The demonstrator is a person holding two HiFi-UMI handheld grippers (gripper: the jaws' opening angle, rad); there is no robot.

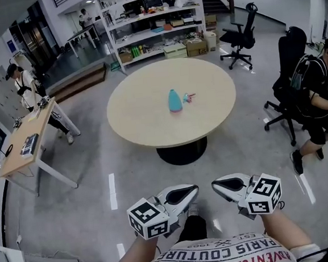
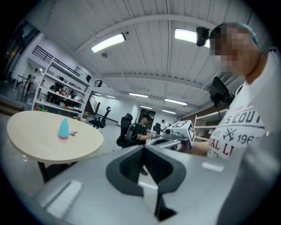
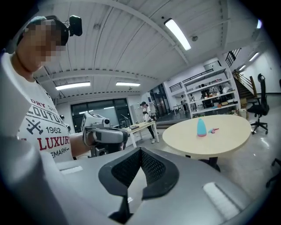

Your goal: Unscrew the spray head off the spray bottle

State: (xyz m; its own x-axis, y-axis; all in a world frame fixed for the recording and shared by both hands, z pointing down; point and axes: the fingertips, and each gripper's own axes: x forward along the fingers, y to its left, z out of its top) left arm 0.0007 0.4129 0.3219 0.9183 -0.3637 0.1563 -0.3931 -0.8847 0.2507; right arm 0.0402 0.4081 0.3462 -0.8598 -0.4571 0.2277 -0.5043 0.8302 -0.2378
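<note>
A light blue spray bottle stands upright near the middle of the round beige table. A small pink spray head lies just to its right, apart from it. Both grippers hang close to my body, well short of the table. My left gripper is shut with nothing in it, and so is my right gripper. The two tips point toward each other. The left gripper view shows the bottle far off on the left, and the right gripper view shows the bottle far off on the right.
Grey floor lies between me and the table. Black office chairs stand at the back right, and a seated person is at the right. A wooden desk with a person beside it is at the left. Shelves line the back.
</note>
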